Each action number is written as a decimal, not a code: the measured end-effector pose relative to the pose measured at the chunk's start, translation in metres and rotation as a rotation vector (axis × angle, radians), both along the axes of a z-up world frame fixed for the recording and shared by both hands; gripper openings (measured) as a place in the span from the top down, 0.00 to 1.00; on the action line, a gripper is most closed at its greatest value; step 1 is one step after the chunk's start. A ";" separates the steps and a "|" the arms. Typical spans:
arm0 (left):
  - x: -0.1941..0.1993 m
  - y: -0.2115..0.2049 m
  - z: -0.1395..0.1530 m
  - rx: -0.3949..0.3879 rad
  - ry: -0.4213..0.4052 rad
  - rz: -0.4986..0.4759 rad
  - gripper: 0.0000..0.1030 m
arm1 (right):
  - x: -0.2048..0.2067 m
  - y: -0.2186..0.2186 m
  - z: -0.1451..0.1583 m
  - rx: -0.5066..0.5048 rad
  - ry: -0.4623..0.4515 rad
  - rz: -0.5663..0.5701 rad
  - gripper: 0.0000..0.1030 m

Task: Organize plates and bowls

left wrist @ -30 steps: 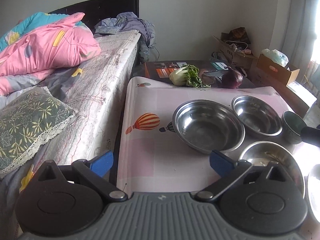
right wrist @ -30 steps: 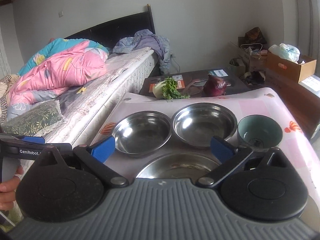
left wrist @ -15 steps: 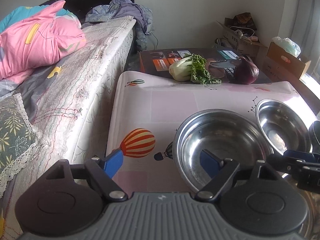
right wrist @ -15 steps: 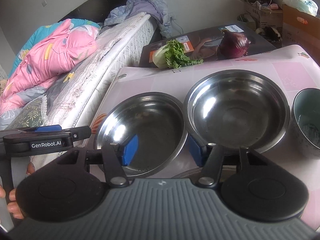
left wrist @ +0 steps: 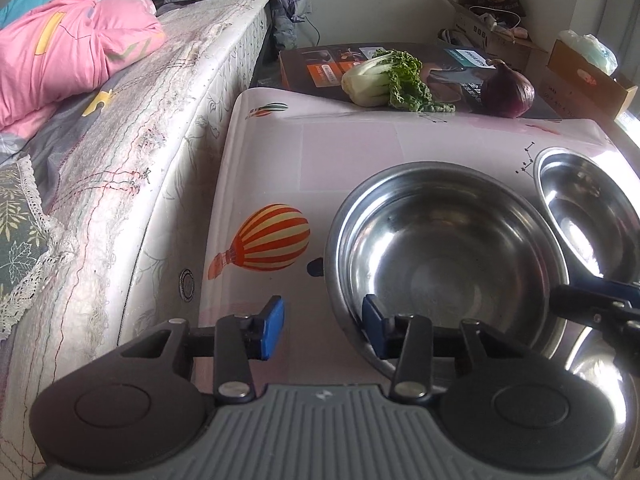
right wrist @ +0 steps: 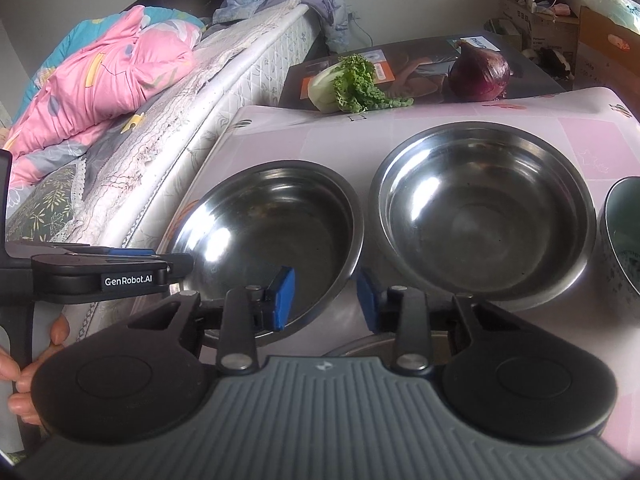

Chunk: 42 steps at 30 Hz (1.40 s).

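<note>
my left claw (left wrist: 323, 328) is spread across the near-left rim of the big steel bowl (left wrist: 440, 256); right claw (right wrist: 326, 296) spread too, straddling its right rim

Each handheld black plastic gripper, the left (left wrist: 322, 330) and the right (right wrist: 325, 300), carries blue rubber finger pads (left wrist: 273, 327), silver pivot screws, two round black discs and a ribbed grey housing. White "GenRobot.AI" lettering marks one; bare fingers (right wrist: 24, 376) show beside it.
</note>
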<state>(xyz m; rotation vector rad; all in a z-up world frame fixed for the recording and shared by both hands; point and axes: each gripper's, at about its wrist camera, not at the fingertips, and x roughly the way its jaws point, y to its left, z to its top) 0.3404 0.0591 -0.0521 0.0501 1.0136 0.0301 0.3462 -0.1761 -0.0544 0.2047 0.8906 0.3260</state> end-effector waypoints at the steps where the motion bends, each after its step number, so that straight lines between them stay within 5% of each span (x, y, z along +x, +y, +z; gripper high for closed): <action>1: -0.003 0.002 0.000 0.000 0.004 0.000 0.57 | -0.001 0.000 0.000 0.002 0.000 0.004 0.70; 11: -0.024 0.026 -0.001 -0.047 0.038 0.011 0.55 | 0.000 0.019 0.002 0.003 0.009 0.072 0.72; 19: -0.025 0.029 0.002 -0.065 -0.037 -0.003 0.46 | 0.014 0.040 -0.001 -0.037 0.025 0.111 0.71; 27: -0.016 0.031 0.001 -0.123 -0.008 -0.002 0.57 | 0.019 0.046 -0.006 -0.040 0.039 0.133 0.75; 42: -0.032 0.035 0.012 -0.158 -0.026 -0.042 0.57 | 0.009 0.035 0.000 -0.031 0.049 0.153 0.75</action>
